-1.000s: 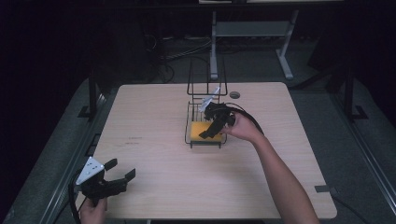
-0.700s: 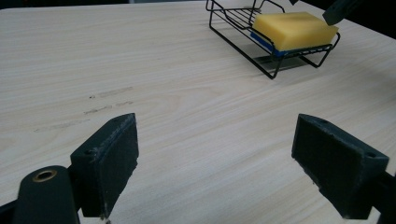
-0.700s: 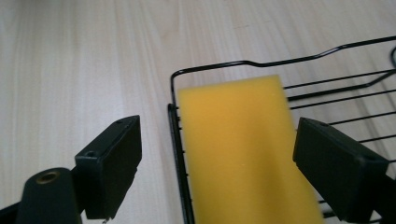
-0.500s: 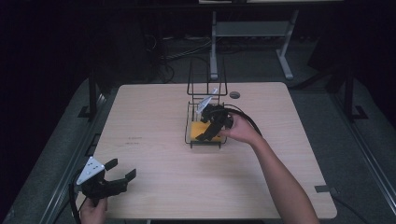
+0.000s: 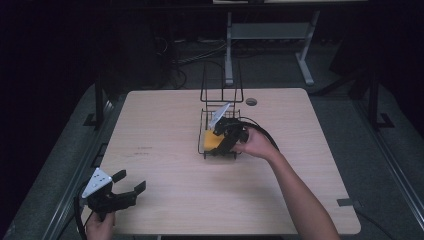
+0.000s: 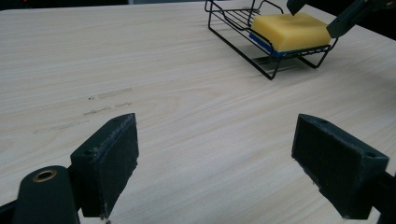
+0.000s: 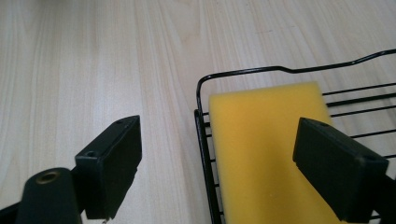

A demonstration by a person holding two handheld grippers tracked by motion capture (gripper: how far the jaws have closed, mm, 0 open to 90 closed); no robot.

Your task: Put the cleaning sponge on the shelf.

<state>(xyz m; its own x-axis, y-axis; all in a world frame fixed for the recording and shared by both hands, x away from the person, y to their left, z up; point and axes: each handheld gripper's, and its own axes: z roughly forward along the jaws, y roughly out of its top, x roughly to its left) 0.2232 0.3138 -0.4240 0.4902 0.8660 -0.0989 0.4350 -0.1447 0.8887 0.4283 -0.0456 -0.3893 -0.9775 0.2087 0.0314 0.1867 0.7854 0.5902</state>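
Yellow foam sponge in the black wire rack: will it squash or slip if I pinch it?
The yellow foam sponge looks porous, so it probably squashes and weighs little. Its matte surface should grip. The black wire rack looks light and may shift.

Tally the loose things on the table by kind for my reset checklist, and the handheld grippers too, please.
Sponge, yellow over a blue layer, lying in the rack: 1
Black wire rack: 1
Handheld grippers: 2, left gripper and right gripper, both open
Total: 4
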